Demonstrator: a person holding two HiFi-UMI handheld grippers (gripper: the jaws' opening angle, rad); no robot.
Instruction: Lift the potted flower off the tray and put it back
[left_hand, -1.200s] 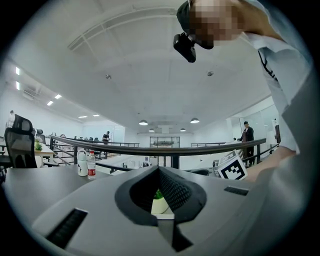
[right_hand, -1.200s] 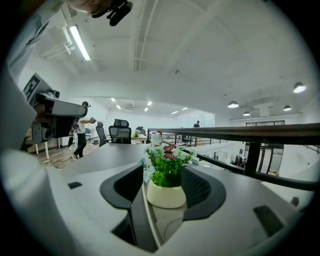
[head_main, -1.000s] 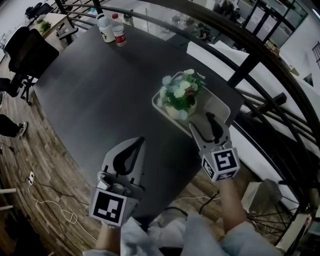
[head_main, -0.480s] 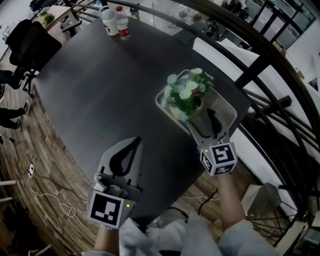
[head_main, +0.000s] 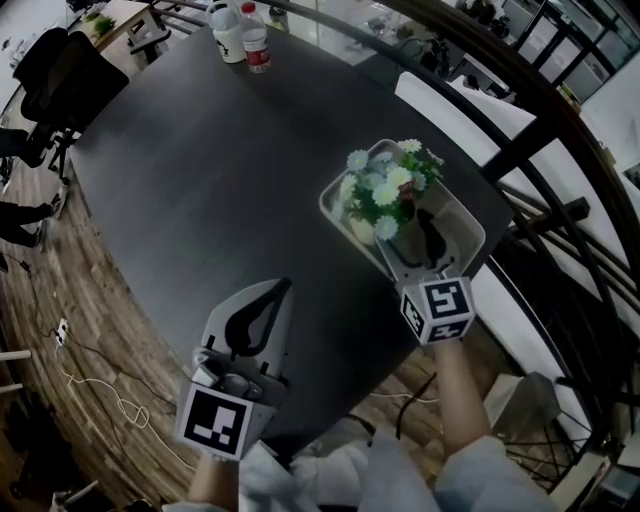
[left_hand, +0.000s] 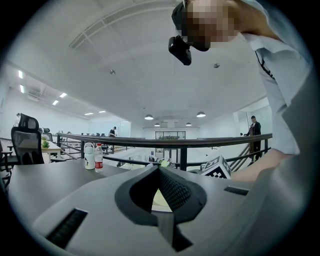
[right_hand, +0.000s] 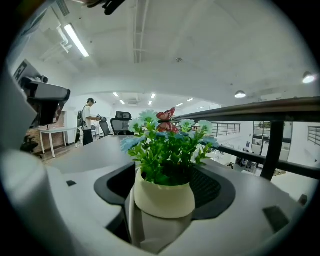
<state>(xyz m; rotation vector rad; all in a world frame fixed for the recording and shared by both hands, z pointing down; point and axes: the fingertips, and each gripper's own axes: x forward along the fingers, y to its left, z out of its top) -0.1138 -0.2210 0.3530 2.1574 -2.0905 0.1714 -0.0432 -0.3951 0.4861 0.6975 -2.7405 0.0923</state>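
Standing in the white tray at the far right edge of the dark round table, the potted flower sits toward the tray's nearer, left side.

Right gripper: reaches over the tray's near rim to the pot. In the right gripper view the cream pot of the potted flower stands upright, centred between the two jaws of the right gripper. One dark pad flanks each side of the pot and the green stems rise above them. The jaws have just been opening and now stand wide. The pot is between them but not clamped.

Left gripper: over bare table, well apart from the tray, toward the near left. In the left gripper view the left gripper has its jaw tips together, with nothing between them.

Two bottles stand at the far side of the table.
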